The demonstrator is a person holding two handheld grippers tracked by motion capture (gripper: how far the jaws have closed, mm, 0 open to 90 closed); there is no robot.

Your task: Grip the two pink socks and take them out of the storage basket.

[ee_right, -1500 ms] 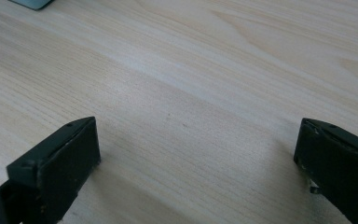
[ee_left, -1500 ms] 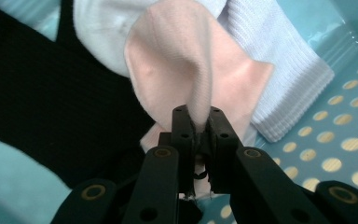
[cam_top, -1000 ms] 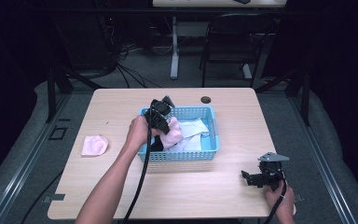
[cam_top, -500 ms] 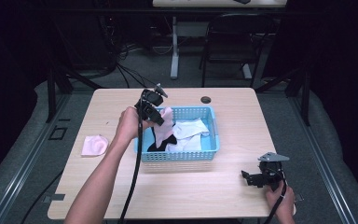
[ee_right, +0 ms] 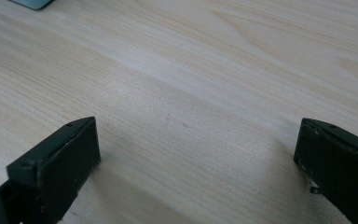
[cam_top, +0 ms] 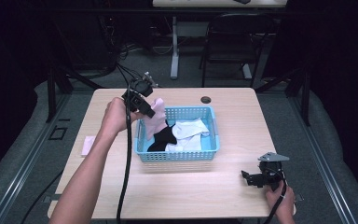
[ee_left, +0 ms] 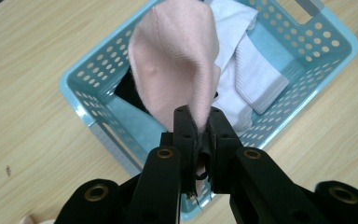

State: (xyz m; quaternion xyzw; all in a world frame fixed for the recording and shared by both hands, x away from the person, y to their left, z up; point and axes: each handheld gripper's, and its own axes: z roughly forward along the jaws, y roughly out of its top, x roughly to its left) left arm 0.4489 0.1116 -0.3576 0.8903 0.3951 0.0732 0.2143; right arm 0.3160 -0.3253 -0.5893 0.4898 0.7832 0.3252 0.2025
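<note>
One soft pink sock (ee_left: 175,70) hangs limp from the clamped left claw (ee_left: 198,135) above a blue basket (ee_left: 317,60); right claw (ee_right: 196,158) rests wide open, empty.

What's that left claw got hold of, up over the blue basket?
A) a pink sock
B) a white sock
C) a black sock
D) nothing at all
A: the left claw is shut on a pink sock, which hangs from it above the blue basket; the white sock and the black sock lie inside.
</note>
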